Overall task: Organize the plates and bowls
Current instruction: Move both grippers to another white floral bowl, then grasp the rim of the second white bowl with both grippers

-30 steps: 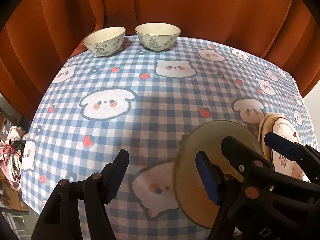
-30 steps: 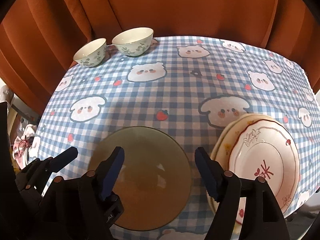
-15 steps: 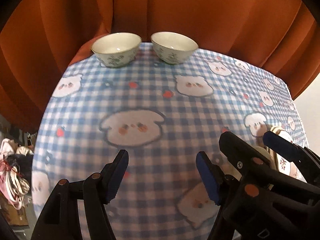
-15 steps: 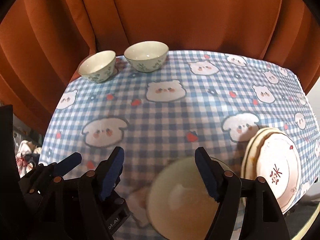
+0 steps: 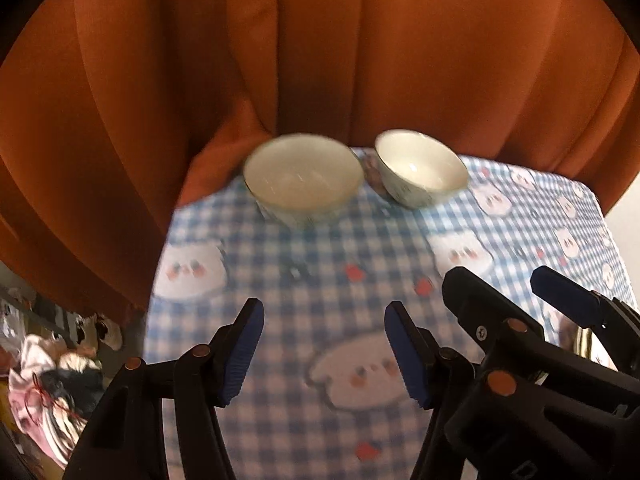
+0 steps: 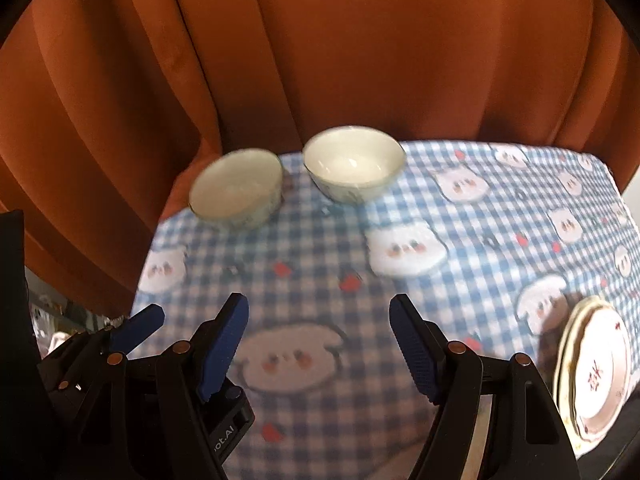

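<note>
Beyond both open claws (image 5: 324, 344) (image 6: 318, 342) stand two bowls (image 5: 302, 178) (image 6: 354, 164).

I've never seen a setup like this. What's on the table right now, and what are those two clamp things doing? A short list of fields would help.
surface: table under a blue checked tablecloth
bowls: left bowl and right bowl, upright, side by side at the far edge
plates: stack of plates at the near right edge
backdrop: orange curtain
left gripper: open, nothing between its jaws, which have just been closing a little
right gripper: open, holding nothing
</note>
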Demonstrator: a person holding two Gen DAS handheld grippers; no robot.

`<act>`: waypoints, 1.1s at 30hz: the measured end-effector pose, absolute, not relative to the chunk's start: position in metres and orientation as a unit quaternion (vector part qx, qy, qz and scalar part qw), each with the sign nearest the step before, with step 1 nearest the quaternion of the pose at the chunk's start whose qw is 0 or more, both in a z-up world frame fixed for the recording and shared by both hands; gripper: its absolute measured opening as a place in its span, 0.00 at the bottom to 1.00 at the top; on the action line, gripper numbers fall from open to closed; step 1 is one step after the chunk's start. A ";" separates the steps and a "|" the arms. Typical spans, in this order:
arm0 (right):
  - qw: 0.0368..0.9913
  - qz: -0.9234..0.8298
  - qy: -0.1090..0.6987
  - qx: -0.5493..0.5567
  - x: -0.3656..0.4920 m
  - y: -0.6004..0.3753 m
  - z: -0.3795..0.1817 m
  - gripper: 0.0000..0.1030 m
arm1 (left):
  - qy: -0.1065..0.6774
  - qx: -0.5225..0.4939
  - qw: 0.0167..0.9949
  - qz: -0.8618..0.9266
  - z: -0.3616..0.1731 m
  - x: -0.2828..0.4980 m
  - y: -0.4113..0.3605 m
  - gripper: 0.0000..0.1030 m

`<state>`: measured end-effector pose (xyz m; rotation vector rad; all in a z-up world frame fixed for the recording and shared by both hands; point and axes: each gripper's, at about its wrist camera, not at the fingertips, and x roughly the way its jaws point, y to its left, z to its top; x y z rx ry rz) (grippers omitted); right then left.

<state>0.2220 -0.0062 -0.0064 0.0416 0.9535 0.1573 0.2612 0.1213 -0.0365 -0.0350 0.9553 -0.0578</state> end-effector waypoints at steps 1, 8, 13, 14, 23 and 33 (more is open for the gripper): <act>0.886 0.076 0.457 0.020 0.227 -0.003 -0.006 0.74 | 0.456 -0.017 0.889 -0.025 -0.035 0.270 0.125 0.63; 0.888 0.076 0.452 0.025 0.284 0.018 -0.010 0.66 | 0.450 -0.020 0.892 0.018 -0.035 0.326 0.141 0.63; 0.886 0.082 0.455 0.037 0.328 0.028 -0.018 0.62 | 0.447 -0.020 0.894 0.034 -0.041 0.365 0.145 0.63; 0.886 0.083 0.455 0.039 0.336 0.030 -0.021 0.61 | 0.448 -0.020 0.893 0.036 -0.044 0.371 0.146 0.63; 0.871 0.100 0.479 0.038 0.382 0.051 -0.058 0.49 | 0.468 -0.027 0.881 0.058 -0.078 0.410 0.158 0.60; 0.861 0.094 0.499 0.034 0.414 0.060 -0.091 0.35 | 0.472 -0.024 0.879 0.059 -0.099 0.433 0.164 0.40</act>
